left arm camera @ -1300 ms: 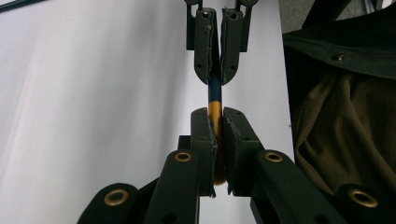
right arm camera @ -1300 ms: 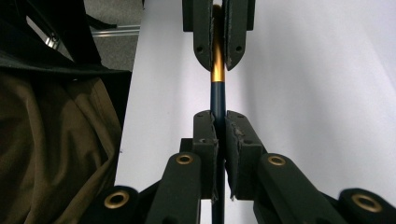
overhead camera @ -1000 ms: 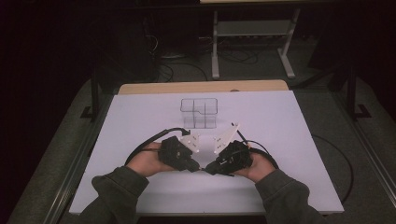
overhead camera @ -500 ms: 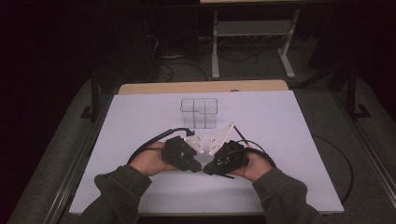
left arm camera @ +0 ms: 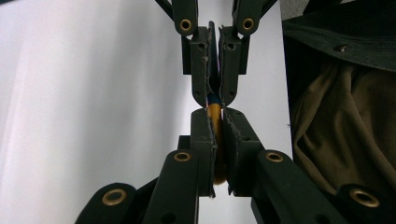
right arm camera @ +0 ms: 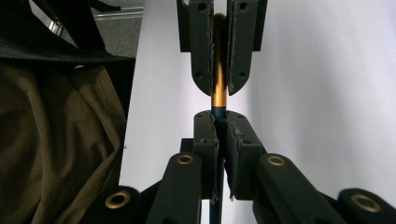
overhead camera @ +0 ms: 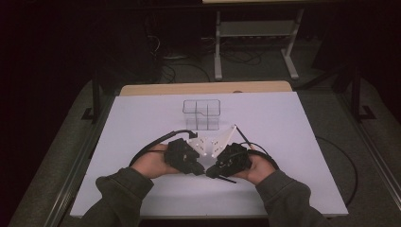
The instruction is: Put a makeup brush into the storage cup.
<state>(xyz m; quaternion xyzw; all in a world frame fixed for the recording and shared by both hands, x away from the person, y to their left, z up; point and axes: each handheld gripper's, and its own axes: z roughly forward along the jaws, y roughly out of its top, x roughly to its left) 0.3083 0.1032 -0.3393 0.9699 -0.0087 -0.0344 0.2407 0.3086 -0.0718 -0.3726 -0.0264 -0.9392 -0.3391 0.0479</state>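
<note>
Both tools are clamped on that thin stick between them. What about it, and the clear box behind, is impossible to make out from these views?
- Thin gold and dark blue stick: in both tool views the black jaws cover its ends, so its full length and type stay unknown.
- High view: the stick is too small and dark between the left tool and right tool.
- Clear plastic divided box: too small and see-through in the high view to tell if anything lies inside.

Clear divided box (overhead camera: pixel 202 113) on the table (overhead camera: pixel 293 142), behind both grippers (overhead camera: pixel 206 163).
</note>
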